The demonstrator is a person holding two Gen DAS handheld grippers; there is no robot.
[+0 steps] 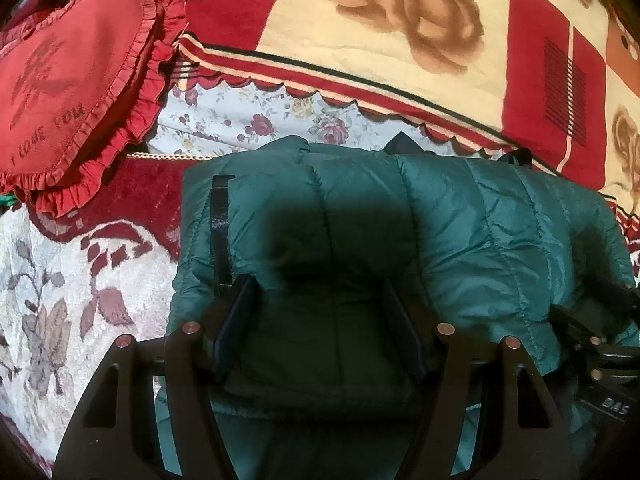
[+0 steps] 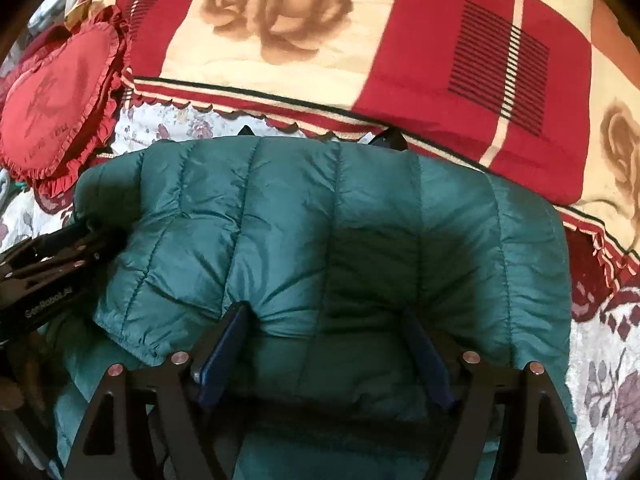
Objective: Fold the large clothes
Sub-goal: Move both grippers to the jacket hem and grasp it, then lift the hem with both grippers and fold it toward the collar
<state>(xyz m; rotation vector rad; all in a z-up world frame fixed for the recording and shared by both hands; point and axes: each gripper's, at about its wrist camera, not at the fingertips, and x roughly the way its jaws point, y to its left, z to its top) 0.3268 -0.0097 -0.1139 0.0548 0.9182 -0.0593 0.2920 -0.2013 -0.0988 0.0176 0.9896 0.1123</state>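
Your left claw (image 1: 320, 300) sits down on the teal quilted jacket (image 1: 460, 232), its two fingers spread wide with a thick bulge of the padding pushed up between them; the pads press into the fabric on both sides, so it looks like a wide grip on the jacket. Your right claw (image 2: 328, 328) does the same further along the same garment, jaws wide apart and the fabric puckering around the left finger (image 2: 224, 344). The jacket lies folded into a thick bundle on the bed, across a white bedspread (image 1: 60, 300) with dark red flowers, its far edge just short of a folded red-and-cream blanket (image 1: 400, 20) printed with brown roses. A red heart-shaped cushion (image 1: 68, 88) with a frilled border lies to the left, near the jacket but apart from it. Each claw shows at the edge of the other's view, side by side on the jacket.
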